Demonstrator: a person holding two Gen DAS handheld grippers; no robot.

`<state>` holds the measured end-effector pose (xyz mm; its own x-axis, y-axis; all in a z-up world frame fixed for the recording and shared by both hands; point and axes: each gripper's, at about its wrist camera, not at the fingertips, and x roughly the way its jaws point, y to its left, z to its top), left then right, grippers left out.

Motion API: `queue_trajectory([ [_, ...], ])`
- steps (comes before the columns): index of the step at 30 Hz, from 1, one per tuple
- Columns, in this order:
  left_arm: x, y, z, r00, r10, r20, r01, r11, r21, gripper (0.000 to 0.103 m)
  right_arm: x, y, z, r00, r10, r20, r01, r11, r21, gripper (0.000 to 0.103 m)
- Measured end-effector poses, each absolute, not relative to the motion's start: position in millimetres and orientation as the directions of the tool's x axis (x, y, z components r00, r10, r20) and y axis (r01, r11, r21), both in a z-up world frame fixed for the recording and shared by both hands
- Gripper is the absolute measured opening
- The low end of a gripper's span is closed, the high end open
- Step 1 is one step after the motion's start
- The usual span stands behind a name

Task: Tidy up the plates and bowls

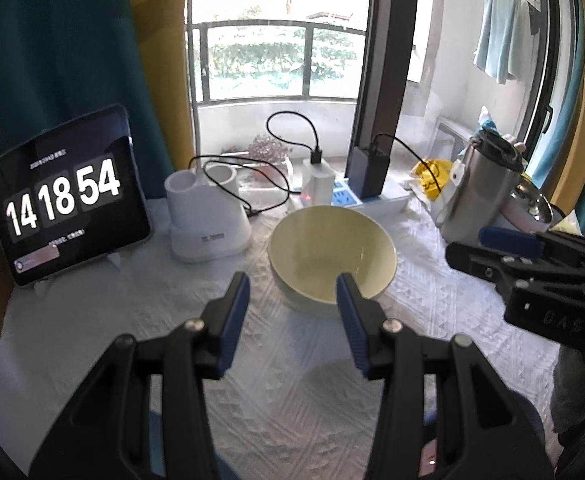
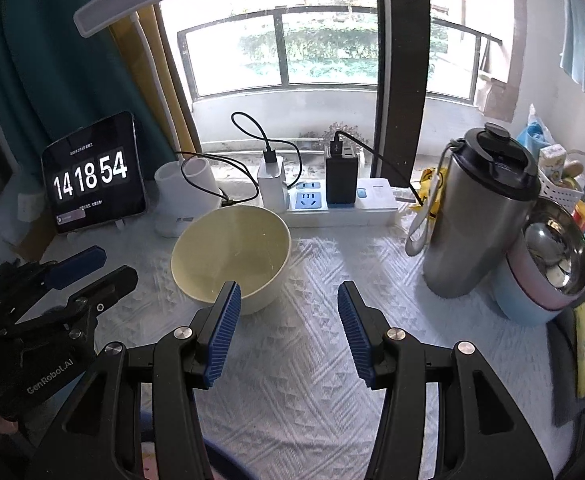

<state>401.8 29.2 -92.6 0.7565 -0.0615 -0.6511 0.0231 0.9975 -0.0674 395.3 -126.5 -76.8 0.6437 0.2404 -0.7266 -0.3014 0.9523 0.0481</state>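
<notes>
Bowl: a pale yellow-cream bowl (image 1: 331, 254) stands upright and empty on the white textured cloth of the surface (image 1: 300, 380), in front of the power strip and just right of the white lamp base.
Left hand-held gripper: the left hand-held gripper (image 1: 292, 312) hovers over the cloth with its jaws partly apart and nothing between the blue ribbed pads; its right-side pad overlaps the bowl's near rim in the left wrist view, and contact cannot be told.
Right hand-held gripper: the right hand-held gripper (image 2: 288, 316) has its jaws parted and empty above bare cloth, to the right of the bowl.
Writing on the grippers: "GenRobot.AI" reads in white on the left one's black body as seen from the right wrist; "DAS" is embossed on the right one's body in the left wrist view.
Tablet: a tablet (image 2: 94, 172) leans at back left and shows "14 18 54" in large white digits; the small lines above and below are too fine to read.
Power strip: a white power strip (image 2: 342, 204) with blue sockets holds a white charger and a black charger, each with a black cable.
Flask: a steel flask (image 2: 478, 216) with a black lid stands at right, beside stacked pink and blue bowls (image 2: 548, 276) with steel insides.
Lamp base: its small label is unreadable.
</notes>
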Motion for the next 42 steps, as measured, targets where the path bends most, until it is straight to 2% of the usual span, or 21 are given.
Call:
queue_trajectory([
  [8, 420, 28, -101, 0.744, -0.058, -0.666, 0.035, 0.998, -0.049, 0.047, 413, -120, -86, 0.632, 0.241, -0.736, -0.313, 0.949, 0.042, 0.053],
  [12, 427, 32, -104, 0.736, -0.07, -0.673, 0.02, 0.996, -0.081, 0.047, 422, -120, -92, 0.625, 0.242, -0.742, -0.314, 0.948, 0.044, 0.053],
  [23, 452, 28, -119, 0.682, -0.058, -0.729, 0.01, 0.997, -0.07, 0.047, 454, -121, -102, 0.612, 0.245, -0.752, -0.307, 0.95, 0.059, 0.053],
  [37, 475, 28, -146, 0.623, -0.04, -0.781, -0.024, 0.997, -0.071, 0.047, 482, -104, -150, 0.52, 0.293, -0.802, -0.354, 0.929, 0.11, 0.053],
  [42, 478, 27, -150, 0.616, -0.029, -0.787, -0.039, 0.997, -0.067, 0.047, 484, -101, -158, 0.504, 0.318, -0.803, -0.356, 0.924, 0.142, 0.048],
])
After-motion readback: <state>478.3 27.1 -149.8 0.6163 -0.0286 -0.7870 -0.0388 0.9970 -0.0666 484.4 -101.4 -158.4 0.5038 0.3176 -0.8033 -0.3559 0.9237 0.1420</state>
